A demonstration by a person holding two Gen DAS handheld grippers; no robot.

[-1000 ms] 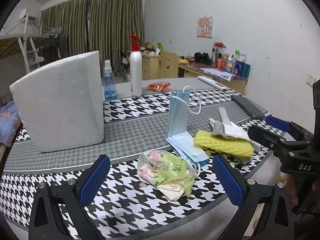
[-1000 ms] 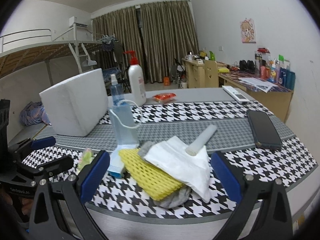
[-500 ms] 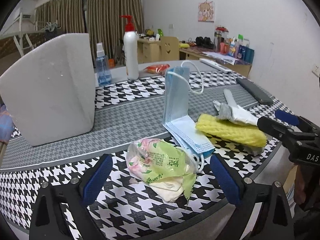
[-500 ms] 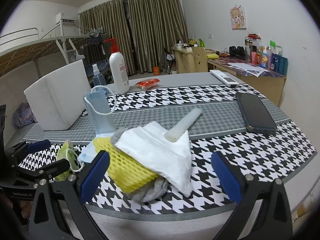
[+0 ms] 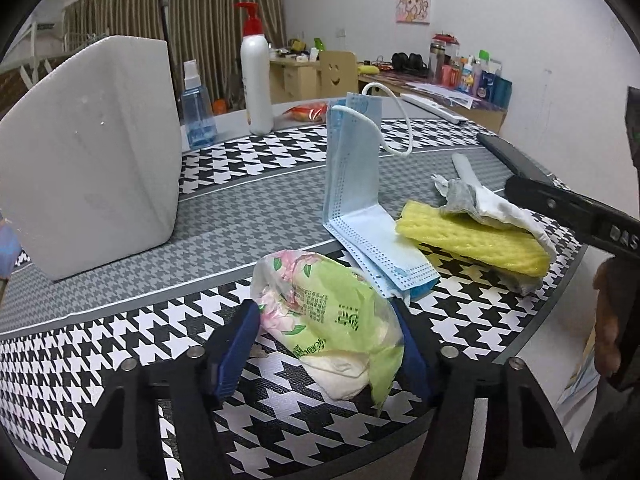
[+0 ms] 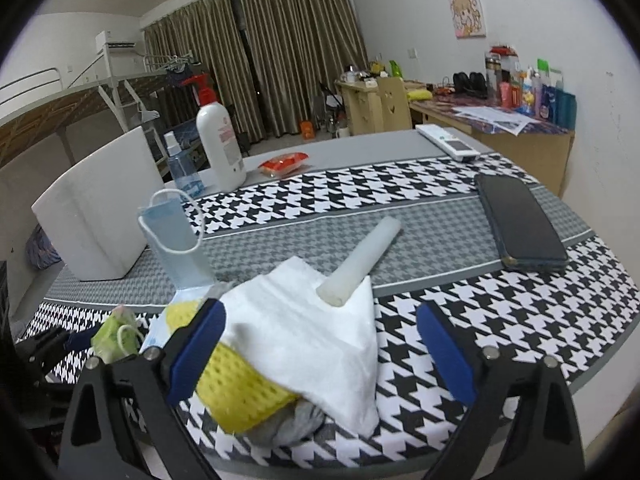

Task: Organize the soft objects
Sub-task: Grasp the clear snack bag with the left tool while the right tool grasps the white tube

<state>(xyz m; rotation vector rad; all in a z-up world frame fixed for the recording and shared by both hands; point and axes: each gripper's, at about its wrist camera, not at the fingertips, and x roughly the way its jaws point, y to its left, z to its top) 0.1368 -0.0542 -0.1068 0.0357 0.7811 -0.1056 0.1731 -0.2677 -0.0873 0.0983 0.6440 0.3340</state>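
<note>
Beside the folded blue face mask (image 5: pixel 360 216), at the near edge of the houndstooth table (image 5: pixel 120 344), my left gripper (image 5: pixel 326 344) has its two blue pads on either side of the green tissue packet (image 5: pixel 332 308). They touch or nearly touch the crinkled plastic, but I cannot tell whether they are squeezing yet. I judge this is the start of a pick: the packet is the loosest item, lying apart from the heap, so it is the easy one to take first.

Just right of the mask, my right gripper (image 6: pixel 320 344) stands spread wide around the pile. Its left pad touches the yellow foam net (image 6: pixel 236 392); its right pad is clear of everything. The pile is stacked: a grey cloth (image 6: pixel 292 424) at the bottom, the yellow net over it, a white tissue (image 6: pixel 304 332) draped on top, and a pale foam tube (image 6: pixel 360 264) resting on the tissue's far corner.

The packet is glossy film, slack and half-empty, so it should crumple under pressure. The net is springy and dimpled, and the tissue is thin and limp. Behind the mask stands a white foam box (image 5: pixel 88 160), probably where these things are meant to go.
</note>
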